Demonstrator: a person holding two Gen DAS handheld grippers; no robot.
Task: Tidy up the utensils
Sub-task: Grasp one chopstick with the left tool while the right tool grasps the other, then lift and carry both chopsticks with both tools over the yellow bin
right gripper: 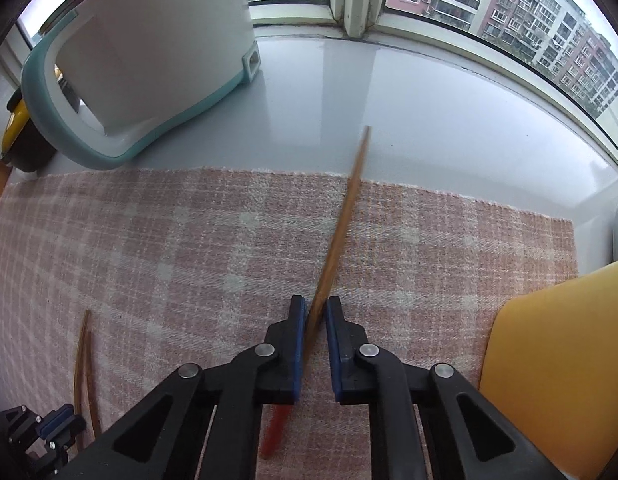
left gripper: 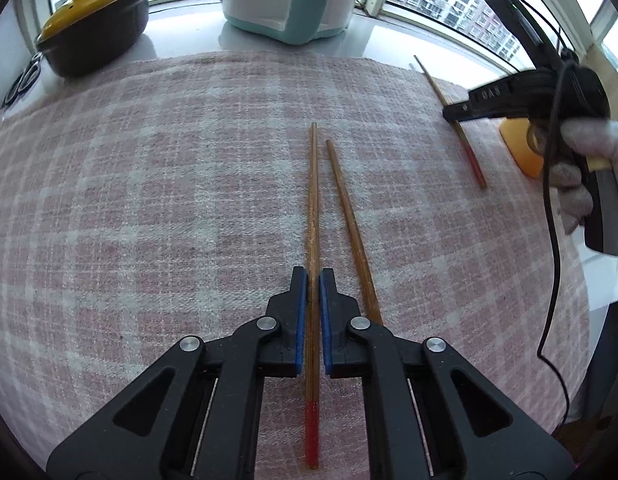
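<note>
Three wooden chopsticks with red ends lie on a pink plaid cloth [left gripper: 149, 200]. My left gripper [left gripper: 313, 274] is shut on one chopstick [left gripper: 313, 200], which runs straight away from me between the blue pads. A second chopstick [left gripper: 349, 220] lies loose just right of it, partly under the right finger. At the far right, my right gripper [left gripper: 449, 114], held by a gloved hand [left gripper: 589, 152], pinches the third chopstick [left gripper: 471, 158]. In the right wrist view the right gripper [right gripper: 313, 306] holds this chopstick [right gripper: 341, 220] slanted between its pads, with the tip past the cloth's edge.
A dark pot with a yellow lid [left gripper: 93, 20] and scissors [left gripper: 25, 76] sit at the back left. A white and teal container [left gripper: 289, 0] stands on the grey sill [right gripper: 429, 120]. An orange board [right gripper: 549, 360] lies at the cloth's right edge. A black cable [left gripper: 553, 280] hangs from the right gripper.
</note>
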